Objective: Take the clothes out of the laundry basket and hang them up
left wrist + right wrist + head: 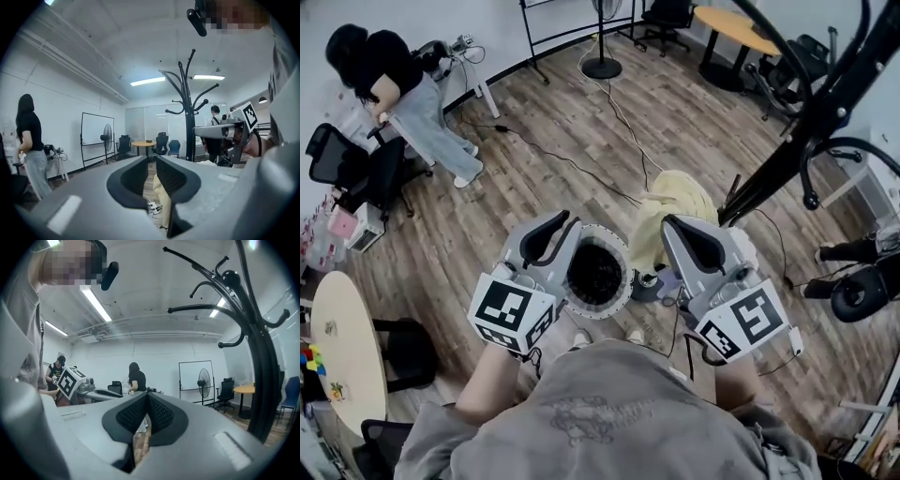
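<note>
Nearest the camera, the head view shows both tools held up in front of the person's chest, roughly level. The left tool (pixel 553 234) has its jaws a little apart. Its own view shows a narrow gap with nothing gripped in it. The right tool (pixel 675 230) has its jaws together, and in its own view the pads (pixel 159 416) meet at the tip with no cloth showing between them.

Just beyond the tools, the laundry basket (pixel 624 258) stands on the wooden floor (pixel 534 178). Its inside is too dark to tell whether anything is left in it. The yellow garment (pixel 675 202) is already out of the basket, just past the right tool's tip and near the foot of the black coat rack (pixel 806 127). I cannot tell whether that tool has pinched a fold of it.

The work looks to be between taking out and hanging. The next move calls for a sure hold on the garment, then a lift high enough to drape it over one of the rack's hooks, perhaps with the left tool spreading the cloth.

Only the head view shows the basket. The left gripper view shows what it cannot: the garment (pixel 161 187) seen low through the jaw gap, and the right tool (pixel 220 131) from the side. The right gripper view gives the best look at the rack (pixel 258 371) and its curved hooks overhead, but no garment.
</note>
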`<state>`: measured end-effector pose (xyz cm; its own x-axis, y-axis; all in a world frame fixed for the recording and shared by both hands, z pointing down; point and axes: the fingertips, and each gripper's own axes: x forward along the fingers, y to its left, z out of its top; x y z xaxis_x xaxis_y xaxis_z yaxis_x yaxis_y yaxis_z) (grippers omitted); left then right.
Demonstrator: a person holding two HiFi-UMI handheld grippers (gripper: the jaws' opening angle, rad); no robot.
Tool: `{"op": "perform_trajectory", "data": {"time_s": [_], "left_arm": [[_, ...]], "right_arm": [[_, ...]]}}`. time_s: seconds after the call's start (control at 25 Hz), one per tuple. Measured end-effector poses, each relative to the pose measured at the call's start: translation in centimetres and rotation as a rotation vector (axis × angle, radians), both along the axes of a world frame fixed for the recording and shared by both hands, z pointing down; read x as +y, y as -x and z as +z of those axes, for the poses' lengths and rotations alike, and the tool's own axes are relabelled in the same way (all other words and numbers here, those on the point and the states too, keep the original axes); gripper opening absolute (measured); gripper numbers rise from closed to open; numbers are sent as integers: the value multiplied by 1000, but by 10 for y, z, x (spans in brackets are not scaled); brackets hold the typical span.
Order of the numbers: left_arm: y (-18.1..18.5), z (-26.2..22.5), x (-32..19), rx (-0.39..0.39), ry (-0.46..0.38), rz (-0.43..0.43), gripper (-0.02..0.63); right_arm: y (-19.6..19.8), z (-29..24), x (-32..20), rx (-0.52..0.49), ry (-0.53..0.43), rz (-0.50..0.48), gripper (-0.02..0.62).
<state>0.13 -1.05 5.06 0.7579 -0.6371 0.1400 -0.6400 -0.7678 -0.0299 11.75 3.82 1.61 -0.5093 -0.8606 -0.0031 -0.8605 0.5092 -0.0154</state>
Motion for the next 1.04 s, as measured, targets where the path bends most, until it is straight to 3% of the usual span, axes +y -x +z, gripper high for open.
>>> {"op": "perform_trajectory", "data": {"time_s": [0.24,0.48,1.04], "left_arm": [[40,22,-11,-25,34,-91,1],[72,39,-10,-27,62,-142,0],[63,32,-4,-49,52,-111,0]], "right_arm": [[23,16,-16,19,52,-55,28],[43,32,-19,41,82,-88,28],[26,33,-18,62,96,-54,28]]}}
